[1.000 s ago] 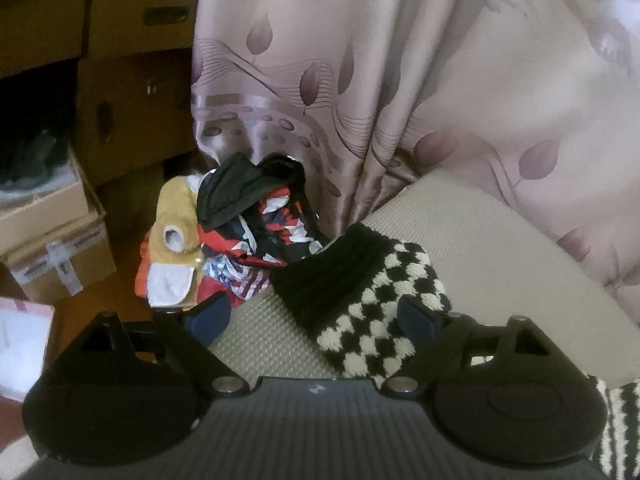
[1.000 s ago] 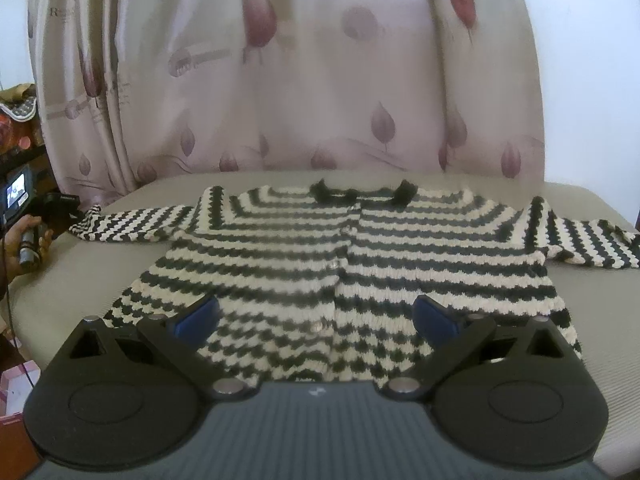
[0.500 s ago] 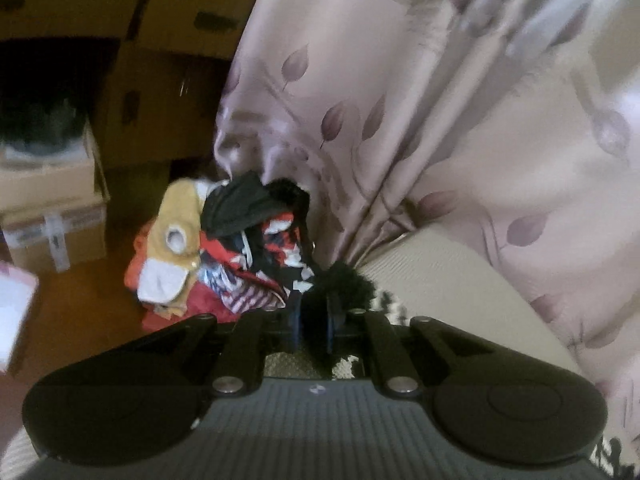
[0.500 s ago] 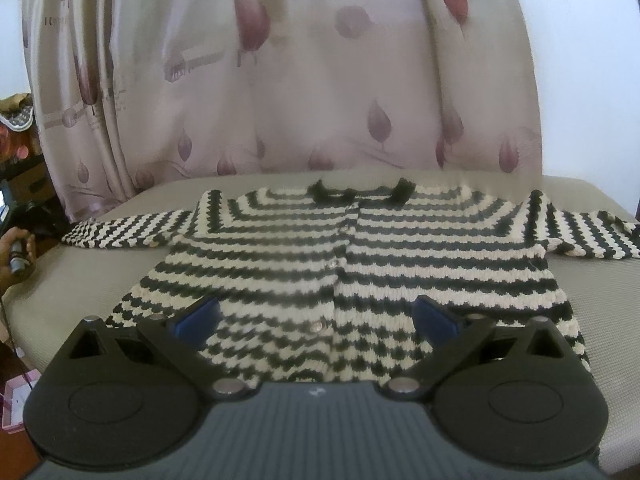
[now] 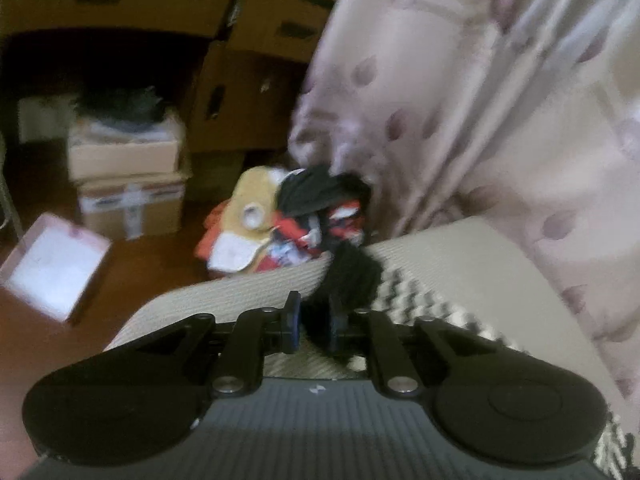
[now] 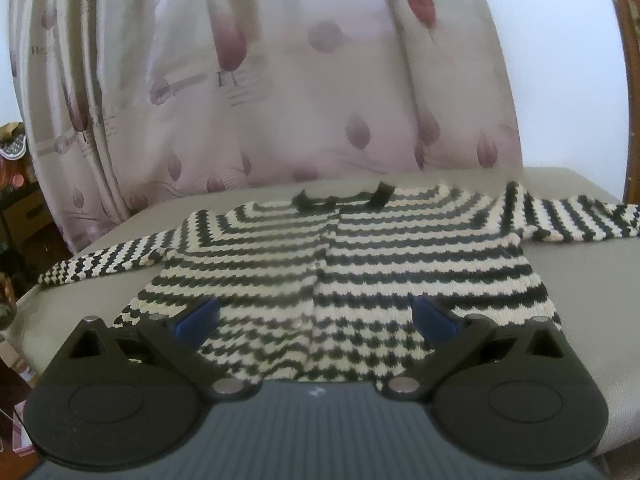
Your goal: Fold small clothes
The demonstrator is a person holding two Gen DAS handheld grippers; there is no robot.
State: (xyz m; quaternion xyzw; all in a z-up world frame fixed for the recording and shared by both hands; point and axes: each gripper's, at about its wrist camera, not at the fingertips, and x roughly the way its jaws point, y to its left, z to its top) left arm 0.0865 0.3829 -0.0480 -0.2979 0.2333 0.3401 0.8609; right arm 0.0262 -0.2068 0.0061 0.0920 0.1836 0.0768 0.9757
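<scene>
At far left, we are clamping the left hand-held gripper [image 5: 311,325] on the black cuff [image 5: 352,276] of the striped cardigan [image 6: 340,272], its jaws having just eased apart slightly. The cardigan is lying flat on the beige cushion [image 6: 580,280]. Nearer, we are keeping the right hand-held gripper [image 6: 316,316] wide open and empty above its hem.

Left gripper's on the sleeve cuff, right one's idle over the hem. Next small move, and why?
Probably carry the cuff inward across the cardigan. The left gripper has just been closing, then eased slightly, with the black cuff pinched between its fingers at the cushion's corner, while the cardigan lies flat and buttoned. The right gripper hangs open above the hem, holding nothing.
</scene>
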